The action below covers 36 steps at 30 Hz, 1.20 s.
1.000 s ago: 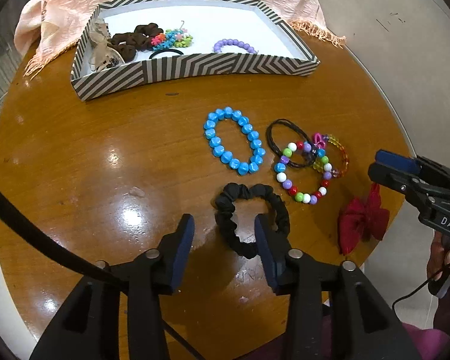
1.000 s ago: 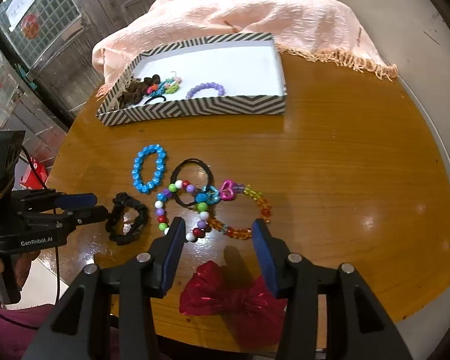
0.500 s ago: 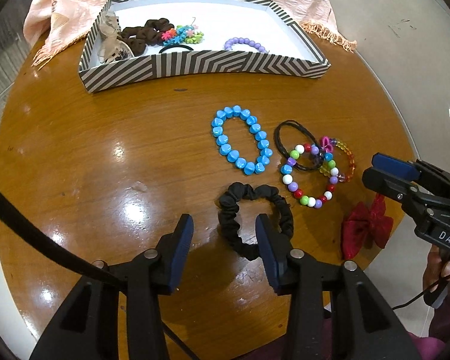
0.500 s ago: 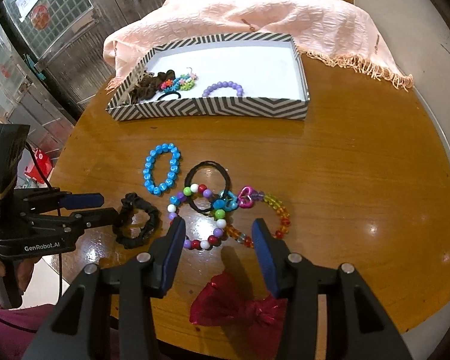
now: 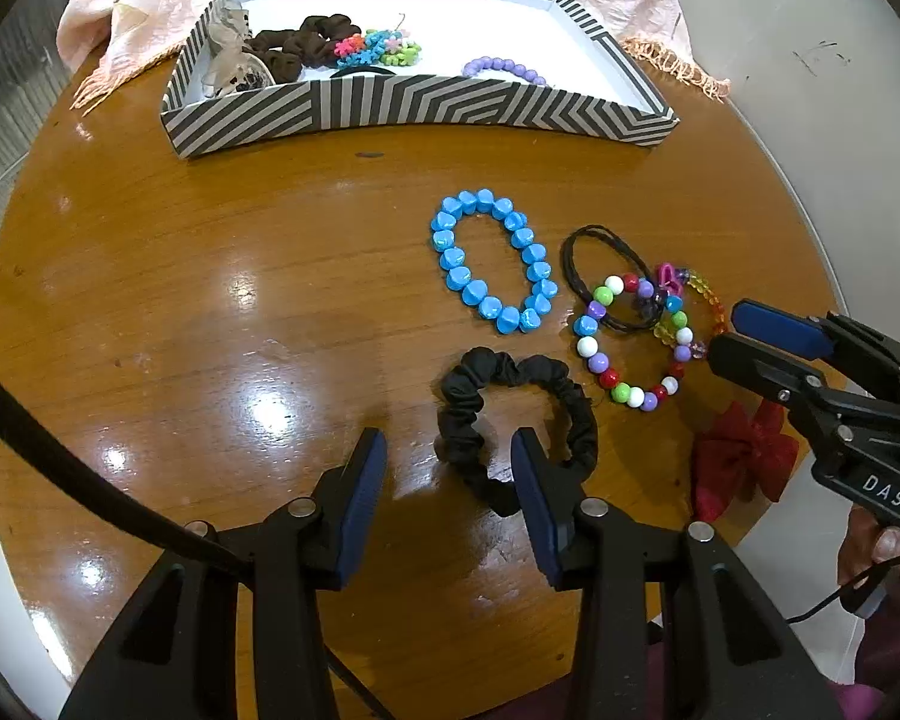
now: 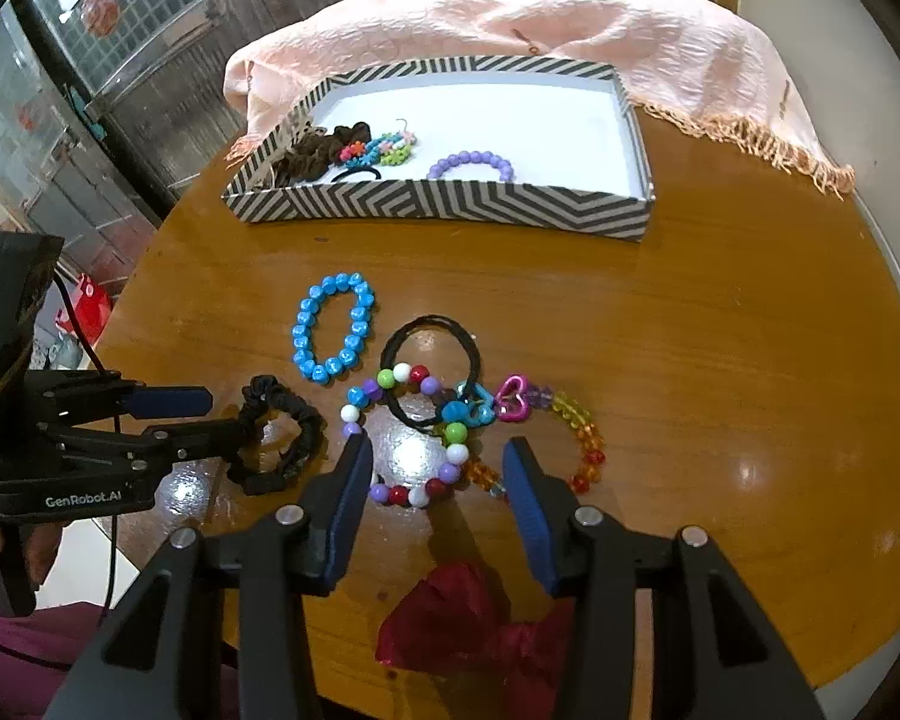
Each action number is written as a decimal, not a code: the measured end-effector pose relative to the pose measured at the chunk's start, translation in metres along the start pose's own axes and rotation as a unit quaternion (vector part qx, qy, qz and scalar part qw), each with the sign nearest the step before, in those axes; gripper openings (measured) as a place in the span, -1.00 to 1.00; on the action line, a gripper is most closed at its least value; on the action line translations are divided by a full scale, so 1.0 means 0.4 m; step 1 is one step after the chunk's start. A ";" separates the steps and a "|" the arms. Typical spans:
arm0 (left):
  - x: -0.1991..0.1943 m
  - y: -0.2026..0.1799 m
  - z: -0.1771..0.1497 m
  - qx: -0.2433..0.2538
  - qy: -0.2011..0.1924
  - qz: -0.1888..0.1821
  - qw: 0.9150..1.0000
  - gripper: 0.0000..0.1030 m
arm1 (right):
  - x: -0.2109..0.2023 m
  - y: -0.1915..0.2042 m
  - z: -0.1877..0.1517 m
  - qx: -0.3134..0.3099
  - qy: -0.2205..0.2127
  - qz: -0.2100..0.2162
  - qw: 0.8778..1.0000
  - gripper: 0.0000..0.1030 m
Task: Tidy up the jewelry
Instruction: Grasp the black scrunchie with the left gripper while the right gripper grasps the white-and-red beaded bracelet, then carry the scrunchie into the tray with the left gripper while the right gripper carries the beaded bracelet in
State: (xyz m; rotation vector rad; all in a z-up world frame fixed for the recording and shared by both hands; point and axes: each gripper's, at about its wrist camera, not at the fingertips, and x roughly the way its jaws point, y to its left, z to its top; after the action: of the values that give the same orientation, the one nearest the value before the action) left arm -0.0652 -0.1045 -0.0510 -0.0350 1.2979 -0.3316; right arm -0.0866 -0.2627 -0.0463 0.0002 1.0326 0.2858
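The left gripper (image 5: 447, 468) stands wide apart with nothing between its pads, just short of the black scrunchie (image 5: 513, 414); its right finger (image 5: 531, 492) covers part of the scrunchie's near loop. The right gripper (image 6: 435, 480) is equally spread and empty, poised near the multicolour bead bracelet (image 6: 411, 435), whose lower beads sit partly behind the left finger (image 6: 345, 492).

Taking the striped box (image 6: 444, 201) as landmark: the blue bead bracelet (image 6: 333, 327) lies on the round wooden table (image 6: 720, 324) nearest the box's front wall, the thin black hair ties (image 6: 432, 360) just right of it, overlapping the multicolour bracelet. A pink heart charm (image 6: 513, 399) and amber bead strand (image 6: 582, 438) tangle there too; where one piece ends is hard to make out. A red bow (image 6: 468, 618) lies at the table's near edge, mostly hidden by the gripper.

Inside the box, at its left end, a brown scrunchie (image 5: 297, 48), flower-bead bracelet (image 5: 378, 48) and lilac bracelet (image 5: 501, 69) are partly cut off by the front wall. A peach cloth (image 6: 510, 18) lies behind the box.
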 end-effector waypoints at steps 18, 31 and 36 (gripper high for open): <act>0.015 -0.007 0.012 -0.011 -0.017 0.008 1.000 -1.00 | 0.041 -0.006 0.017 -0.006 0.011 0.019 1.000 -0.82; -0.098 -0.009 0.095 0.004 -0.081 0.005 0.997 -1.00 | -0.110 0.011 0.120 -0.021 -0.065 0.029 0.997 -0.82; -0.140 -0.009 0.148 0.013 -0.102 0.011 0.995 -1.00 | -0.141 -0.009 0.168 -0.016 -0.085 0.027 0.996 -0.82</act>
State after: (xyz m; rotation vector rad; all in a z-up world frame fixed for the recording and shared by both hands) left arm -0.0227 -0.1026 0.0184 -0.0320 1.0900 -0.3184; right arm -0.0560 -0.2702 0.0358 0.0230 0.8604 0.3460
